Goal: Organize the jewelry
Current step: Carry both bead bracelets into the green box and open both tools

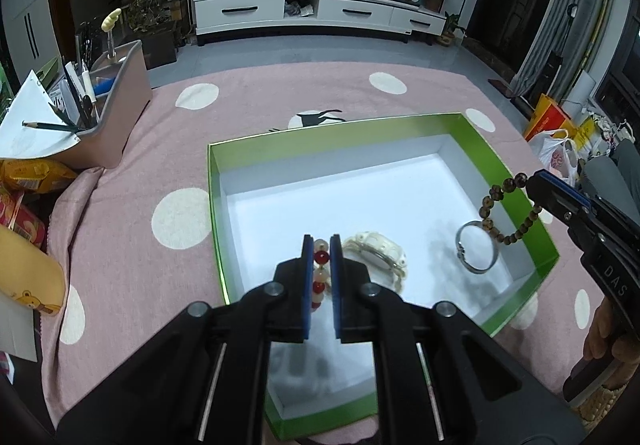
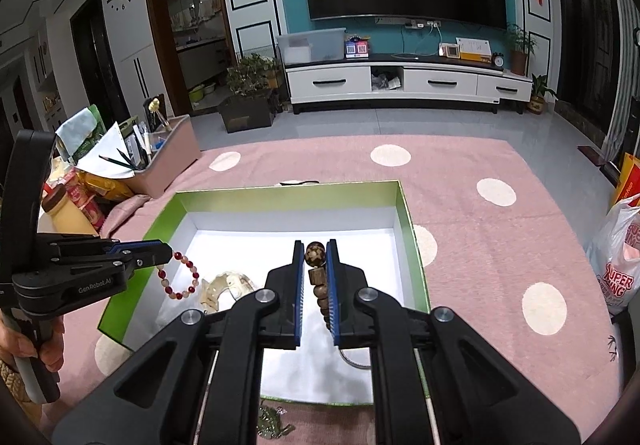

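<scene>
A green box with a white inside (image 1: 400,133) (image 2: 280,195) lies on the pink spotted cloth. My left gripper (image 1: 322,245) (image 2: 166,255) is shut on a red and white bead bracelet (image 1: 321,259) (image 2: 180,277) and holds it above the box's near left part. My right gripper (image 2: 316,247) (image 1: 534,181) is shut on a brown wooden bead bracelet (image 2: 316,257) (image 1: 504,213), which hangs above the box's right side. A cream watch (image 1: 380,253) (image 2: 228,285) and a silver bangle (image 1: 478,245) lie in the box.
A pink-grey organizer (image 1: 120,97) (image 2: 168,157) with pens stands at the back left, with snack packs (image 1: 28,173) beside it. A green trinket (image 2: 272,423) lies on the cloth before the box. Plastic bags (image 2: 620,265) lie at the right.
</scene>
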Tool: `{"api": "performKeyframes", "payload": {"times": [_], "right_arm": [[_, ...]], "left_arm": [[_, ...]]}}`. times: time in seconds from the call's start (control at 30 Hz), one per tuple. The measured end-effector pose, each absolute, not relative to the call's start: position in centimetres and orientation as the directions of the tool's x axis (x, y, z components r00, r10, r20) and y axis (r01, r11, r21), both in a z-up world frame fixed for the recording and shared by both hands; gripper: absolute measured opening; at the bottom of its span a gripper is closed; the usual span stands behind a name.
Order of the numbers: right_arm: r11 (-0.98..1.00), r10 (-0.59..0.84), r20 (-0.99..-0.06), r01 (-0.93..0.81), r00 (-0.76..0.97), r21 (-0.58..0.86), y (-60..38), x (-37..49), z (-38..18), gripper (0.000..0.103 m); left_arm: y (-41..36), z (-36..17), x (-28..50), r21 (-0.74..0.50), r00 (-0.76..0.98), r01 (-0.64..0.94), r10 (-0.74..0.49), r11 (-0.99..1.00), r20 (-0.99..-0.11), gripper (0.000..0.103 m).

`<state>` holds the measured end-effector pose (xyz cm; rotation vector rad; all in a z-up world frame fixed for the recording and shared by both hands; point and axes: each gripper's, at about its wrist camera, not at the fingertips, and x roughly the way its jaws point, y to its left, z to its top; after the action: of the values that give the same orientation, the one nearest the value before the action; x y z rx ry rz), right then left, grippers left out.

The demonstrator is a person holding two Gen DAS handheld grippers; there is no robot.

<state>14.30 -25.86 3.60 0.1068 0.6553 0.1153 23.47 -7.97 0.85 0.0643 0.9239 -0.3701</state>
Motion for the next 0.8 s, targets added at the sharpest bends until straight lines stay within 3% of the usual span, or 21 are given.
{"api": "performKeyframes", "payload": {"times": [0.8], "right_arm": [[0.990,0.133,-0.663,-0.061,0.737,0.130,-25.8,17.3,1.3,0.010]], "left_arm": [[-8.7,-1.0,25.9,-0.050,0.531,0.330,-0.229,0.942,-0.816,0.007]]}}
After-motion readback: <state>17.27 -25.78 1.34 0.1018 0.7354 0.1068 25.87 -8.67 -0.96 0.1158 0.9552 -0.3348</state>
